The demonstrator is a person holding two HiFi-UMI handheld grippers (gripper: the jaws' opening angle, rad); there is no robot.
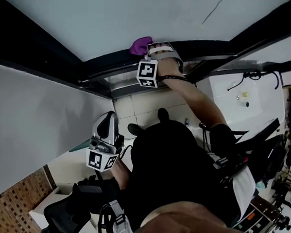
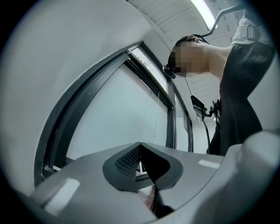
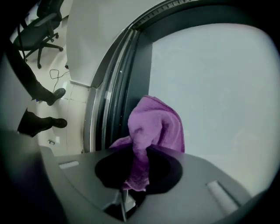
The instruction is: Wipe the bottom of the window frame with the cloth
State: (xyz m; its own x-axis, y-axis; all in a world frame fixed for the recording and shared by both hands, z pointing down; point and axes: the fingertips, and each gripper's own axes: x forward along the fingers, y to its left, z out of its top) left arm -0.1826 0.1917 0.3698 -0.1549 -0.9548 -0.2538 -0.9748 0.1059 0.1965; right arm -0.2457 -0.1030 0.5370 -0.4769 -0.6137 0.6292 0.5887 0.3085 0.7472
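Pale window glass fills the top of the head view, bounded by a dark window frame (image 1: 109,63) whose rails run roughly from 9 o'clock to 2 o'clock, with tiled floor (image 1: 146,106) below. The right gripper (image 1: 150,46), much the nearer of the two, has its jaws clamped on a purple cloth (image 1: 140,45); a bunched wad sticks out past the tips at 12 o'clock. In the right gripper view the cloth overlaps both glass and frame. The rails lie at its 9 o'clock, their long axis running 7 to 1 o'clock, but contact cannot be confirmed. A wipe should probably follow that axis. The left gripper (image 1: 108,119) hangs at 8 o'clock, well apart from the frame, jaws together on nothing. No writing is readable, only square markers (image 1: 147,73).
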